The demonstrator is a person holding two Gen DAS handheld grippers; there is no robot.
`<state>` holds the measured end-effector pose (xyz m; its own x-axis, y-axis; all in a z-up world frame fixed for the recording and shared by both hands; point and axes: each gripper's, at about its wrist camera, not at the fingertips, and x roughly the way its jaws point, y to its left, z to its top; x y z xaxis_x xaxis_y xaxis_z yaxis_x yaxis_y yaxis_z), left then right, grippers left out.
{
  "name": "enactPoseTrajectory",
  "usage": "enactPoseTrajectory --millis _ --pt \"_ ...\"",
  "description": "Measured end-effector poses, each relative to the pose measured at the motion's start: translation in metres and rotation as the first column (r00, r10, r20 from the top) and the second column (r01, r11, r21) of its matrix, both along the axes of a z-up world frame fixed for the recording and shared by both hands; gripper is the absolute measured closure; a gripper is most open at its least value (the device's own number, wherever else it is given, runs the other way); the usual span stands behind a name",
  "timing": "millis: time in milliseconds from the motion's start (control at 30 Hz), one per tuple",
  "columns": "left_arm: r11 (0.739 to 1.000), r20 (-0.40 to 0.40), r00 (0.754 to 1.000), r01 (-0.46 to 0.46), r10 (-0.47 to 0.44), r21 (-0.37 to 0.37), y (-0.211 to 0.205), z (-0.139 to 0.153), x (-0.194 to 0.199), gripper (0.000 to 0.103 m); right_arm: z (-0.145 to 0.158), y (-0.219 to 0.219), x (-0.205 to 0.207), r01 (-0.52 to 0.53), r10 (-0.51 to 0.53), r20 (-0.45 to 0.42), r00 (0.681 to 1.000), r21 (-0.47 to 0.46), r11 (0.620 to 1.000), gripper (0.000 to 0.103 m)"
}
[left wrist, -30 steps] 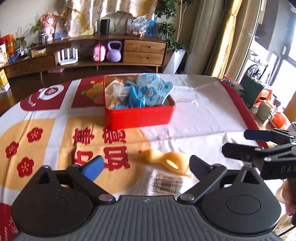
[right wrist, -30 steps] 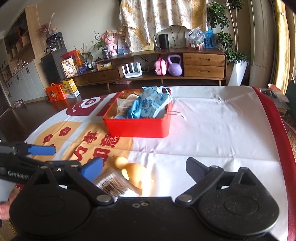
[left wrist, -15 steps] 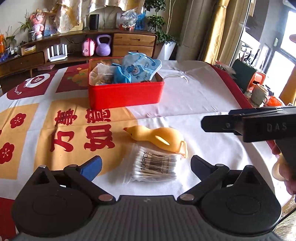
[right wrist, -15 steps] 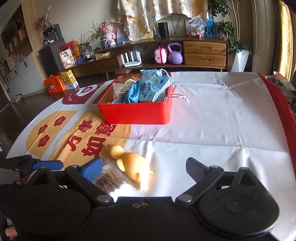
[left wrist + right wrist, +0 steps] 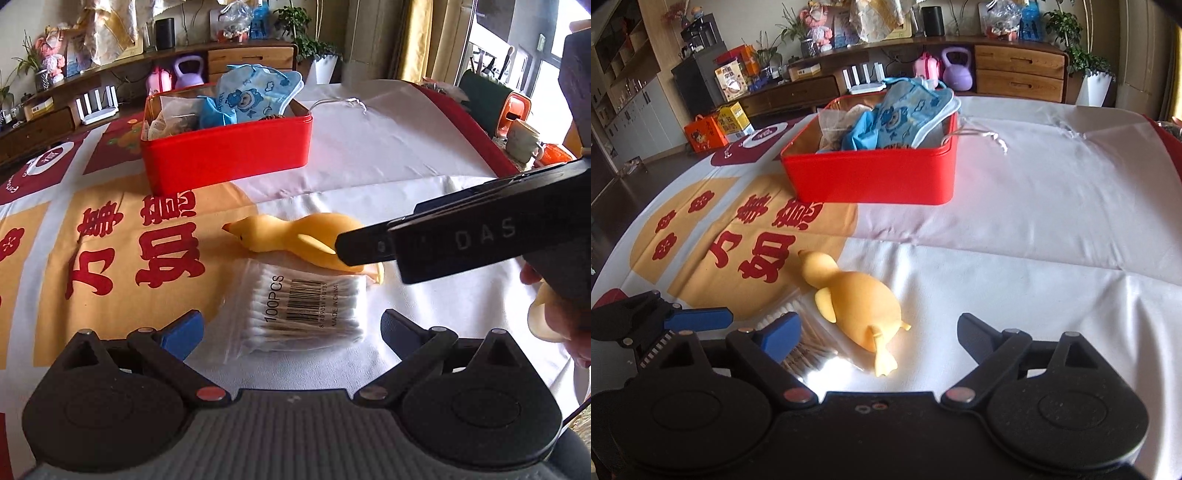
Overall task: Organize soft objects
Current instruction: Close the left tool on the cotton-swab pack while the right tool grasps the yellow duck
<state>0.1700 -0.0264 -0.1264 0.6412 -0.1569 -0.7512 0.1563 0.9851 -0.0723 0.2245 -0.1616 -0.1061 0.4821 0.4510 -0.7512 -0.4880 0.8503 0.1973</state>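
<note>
A soft yellow duck (image 5: 860, 302) lies on its side on the tablecloth, between the fingers of my right gripper (image 5: 879, 332). Those jaws are closing but stand wide, and the pads are clear of the duck. Just left of it lies a clear pack of cotton swabs (image 5: 303, 306), between the fingers of my open left gripper (image 5: 291, 332), which do not touch it. In the left wrist view a right gripper finger (image 5: 369, 243) crosses over the duck's (image 5: 295, 236) rear. Farther back stands a red box (image 5: 225, 151) with a blue bib (image 5: 255, 96) and other soft items in it.
A white drawstring (image 5: 990, 136) trails from the box over the white cloth (image 5: 1052, 206). Beyond the table's right edge stand a mug (image 5: 522, 140) and orange containers. A hand (image 5: 569, 321) holds the right gripper. A sideboard lines the far wall.
Both grippers have come down toward the table, so the duck and swab pack look nearer. The right gripper's finger has moved in over the duck in the left wrist view.
</note>
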Motion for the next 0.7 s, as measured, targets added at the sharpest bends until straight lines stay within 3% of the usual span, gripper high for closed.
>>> enactPoseTrajectory --millis 500,700 --pt "1.000 0.005 1.000 0.026 -0.026 0.016 -0.006 -0.017 0.011 0.004 -0.014 0.019 0.014 -0.033 0.033 -0.008 0.999 -0.034 0.999 0.027" --pt "0.999 0.033 0.999 0.020 -0.022 0.046 -0.008 -0.016 0.010 0.015 -0.014 0.022 0.012 -0.036 0.037 0.015 0.999 -0.058 0.998 0.045"
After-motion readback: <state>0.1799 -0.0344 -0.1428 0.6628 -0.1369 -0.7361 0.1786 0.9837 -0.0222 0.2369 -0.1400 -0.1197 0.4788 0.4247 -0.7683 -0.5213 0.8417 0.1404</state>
